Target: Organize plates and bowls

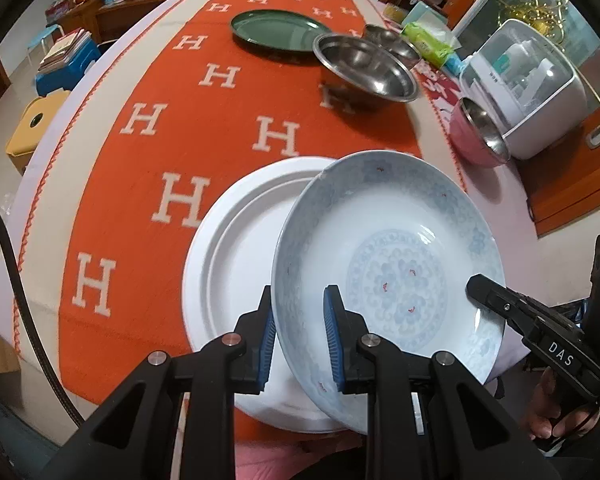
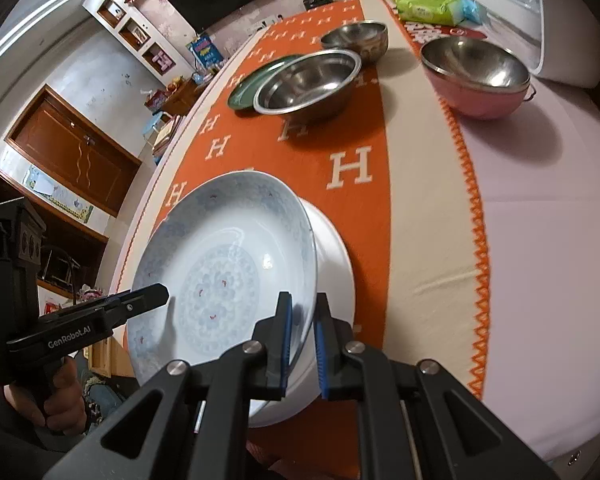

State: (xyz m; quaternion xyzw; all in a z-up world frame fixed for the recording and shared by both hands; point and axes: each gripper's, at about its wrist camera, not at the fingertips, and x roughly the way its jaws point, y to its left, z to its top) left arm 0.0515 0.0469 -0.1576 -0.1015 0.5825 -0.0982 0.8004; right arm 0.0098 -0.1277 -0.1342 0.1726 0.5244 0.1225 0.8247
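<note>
Both sets of jaws are pinched on the rim of the same patterned plate [image 1: 388, 264]. The left gripper [image 1: 300, 336] holds its near-left rim and the right gripper [image 2: 302, 340] holds its near-right rim, one jaw inside the plate and one outside. The plate is round, so it has no long side. It is tilted, its open face turned up and toward the cameras.

It sits partly over a white plate [image 1: 228, 264] that lies flat on the orange cloth [image 1: 148, 184] on the counter [image 2: 548, 264]. I cannot tell if the two plates touch.

Farther back are a white machine [image 1: 528, 84], a dark green plate [image 1: 280, 30], a big steel bowl [image 1: 364, 70], a pink bowl [image 1: 480, 132] with a steel inside, and a small steel bowl [image 2: 356, 38]. They all stand well apart from the held plate.
</note>
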